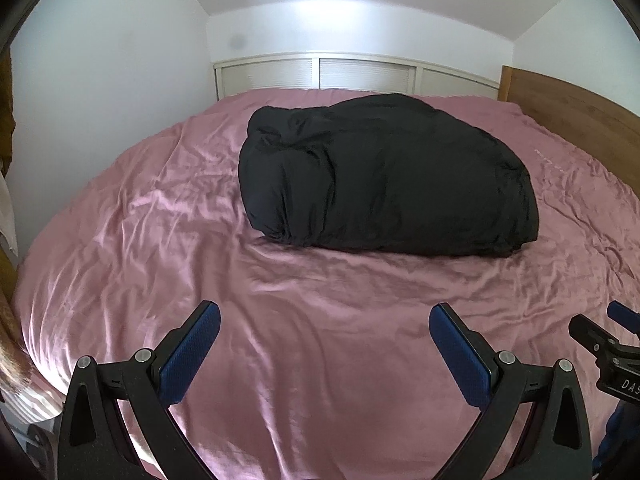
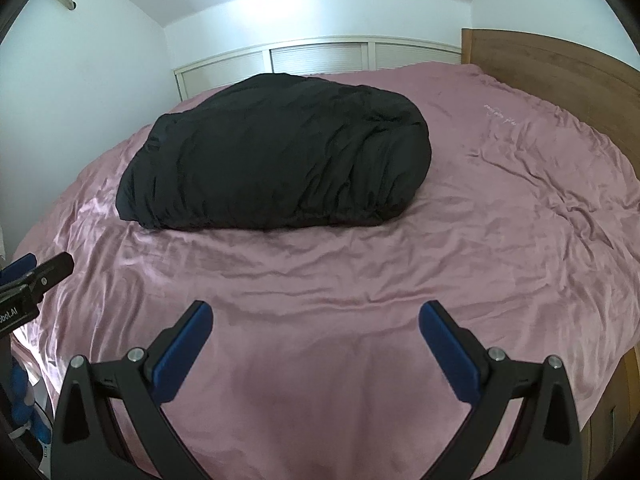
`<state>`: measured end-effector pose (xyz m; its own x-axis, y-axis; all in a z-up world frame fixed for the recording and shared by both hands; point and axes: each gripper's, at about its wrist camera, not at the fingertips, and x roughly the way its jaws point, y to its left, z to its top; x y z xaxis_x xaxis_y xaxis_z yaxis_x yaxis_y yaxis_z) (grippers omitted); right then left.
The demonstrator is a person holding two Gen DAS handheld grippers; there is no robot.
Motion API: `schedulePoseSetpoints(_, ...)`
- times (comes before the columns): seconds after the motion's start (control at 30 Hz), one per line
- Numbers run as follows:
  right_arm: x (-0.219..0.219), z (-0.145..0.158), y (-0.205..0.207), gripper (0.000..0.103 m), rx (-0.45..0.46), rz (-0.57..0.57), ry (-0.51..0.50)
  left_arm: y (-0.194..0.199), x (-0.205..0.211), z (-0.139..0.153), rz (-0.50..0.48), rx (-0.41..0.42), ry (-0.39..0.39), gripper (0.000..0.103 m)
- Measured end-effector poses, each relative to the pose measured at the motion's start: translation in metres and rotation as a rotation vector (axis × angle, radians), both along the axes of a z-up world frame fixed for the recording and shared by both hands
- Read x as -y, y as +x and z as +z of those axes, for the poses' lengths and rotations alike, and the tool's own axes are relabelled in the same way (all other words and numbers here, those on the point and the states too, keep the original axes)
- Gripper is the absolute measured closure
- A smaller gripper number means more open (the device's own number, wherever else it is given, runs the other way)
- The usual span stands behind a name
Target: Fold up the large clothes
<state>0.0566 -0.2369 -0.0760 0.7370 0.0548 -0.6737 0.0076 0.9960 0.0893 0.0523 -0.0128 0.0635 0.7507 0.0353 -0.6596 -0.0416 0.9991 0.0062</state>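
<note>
**Black bundle on the pink bed, both grippers empty**

While both grippers hang over the near part of the bed, the black garment (image 1: 384,176) lies further away, in the middle of the pink sheet (image 1: 280,320). It is a thick, puffy piece of clothing, already gathered into a compact bundle with rounded sides and many small wrinkles. No sleeve or collar can be made out from this angle. In the right wrist view the same bundle (image 2: 276,156) sits left of centre, well apart from the fingers.

The left gripper (image 1: 325,320) has its jaws spread wide, and nothing is between the blue pads (image 1: 188,356); only the wrinkled sheet shows under them. The right gripper (image 2: 316,320) is the same: fingers far apart, holding nothing, above the sheet (image 2: 320,380). Each gripper appears at the edge of the other camera's view, so they are side by side, near each other.

Behind the bed stands a low white panel with slatted doors (image 1: 352,76), against a white wall. A wooden headboard (image 2: 552,72) runs along the right side of the bed. Small pale writing (image 2: 500,114) is on the sheet near the headboard, too small to read.
</note>
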Motion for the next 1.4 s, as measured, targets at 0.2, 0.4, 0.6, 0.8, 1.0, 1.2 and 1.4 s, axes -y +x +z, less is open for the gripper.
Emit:
schedulePoseSetpoints(0.2,0.001,-0.008,0.007,0.0,-0.019,0.0,-0.002,0.009,-0.006,-0.005,0.011,-0.009,-0.007,0.001)
schedulePoseSetpoints(0.4,0.003,-0.012,0.009,0.0,-0.023,-0.006,0.002,0.013,-0.005,-0.008,0.009,-0.018,-0.009,0.001)
schedulePoseSetpoints(0.6,0.006,-0.014,0.01,0.0,-0.019,-0.007,0.004,0.012,-0.004,-0.008,0.005,-0.014,-0.008,0.001)
schedulePoseSetpoints(0.8,0.004,-0.013,0.009,0.0,-0.021,-0.014,0.006,0.012,-0.004,-0.008,0.001,-0.013,-0.014,0.001)
schedulePoseSetpoints(1.0,0.004,-0.014,0.007,0.0,-0.019,-0.023,0.009,0.01,-0.003,-0.004,0.004,0.0,-0.015,0.001)
schedulePoseSetpoints(1.2,0.006,-0.015,0.006,0.0,-0.02,-0.032,0.011,0.01,-0.003,-0.004,-0.004,-0.003,-0.009,0.001)
schedulePoseSetpoints(1.4,0.009,-0.011,0.005,0.0,-0.01,-0.05,0.009,0.009,-0.004,-0.007,-0.006,-0.01,-0.003,0.001)
